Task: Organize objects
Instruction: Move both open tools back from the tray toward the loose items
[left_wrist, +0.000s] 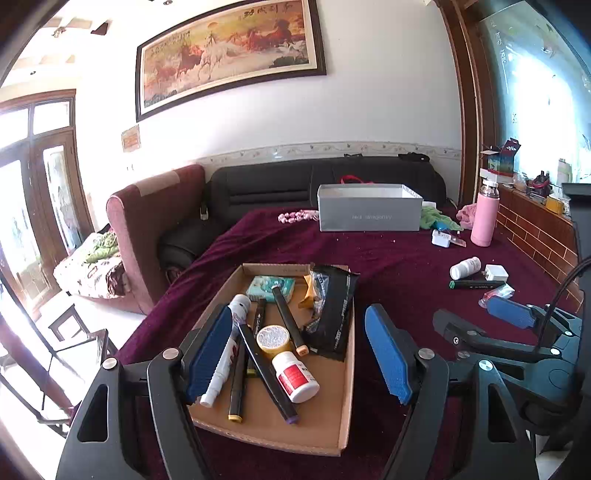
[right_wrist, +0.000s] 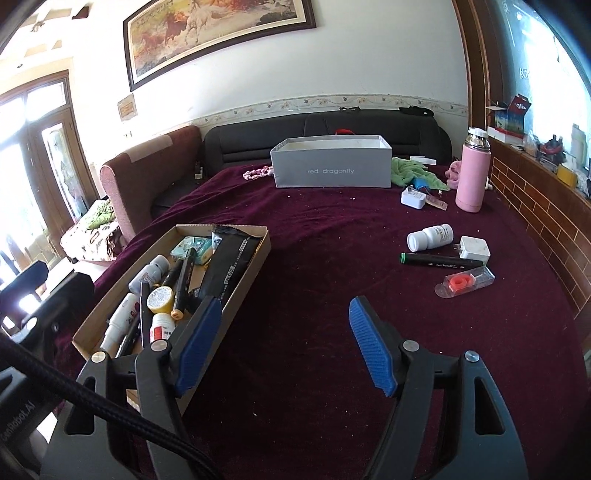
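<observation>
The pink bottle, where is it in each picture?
Left wrist view: the pink bottle stands upright far right, right of the grey box.
Right wrist view: the pink bottle stands upright upper right, also right of the grey box.
Shared landmark: the grey box.

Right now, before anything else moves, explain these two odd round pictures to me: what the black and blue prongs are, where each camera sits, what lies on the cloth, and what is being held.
No robot arm here: a person carries a two-finger gripper in each hand, with a wide-angle camera on each looking along its blue pads. One picture comes from the left gripper, the other from the right gripper.

Both stand open and hold nothing.

On the maroon cloth a shallow cardboard tray already holds markers, small bottles and a black packet. Still loose to the right lie a white bottle, a white charger, a black marker and a clear case with an orange ring. Further back stand a grey box and a pink flask.
</observation>
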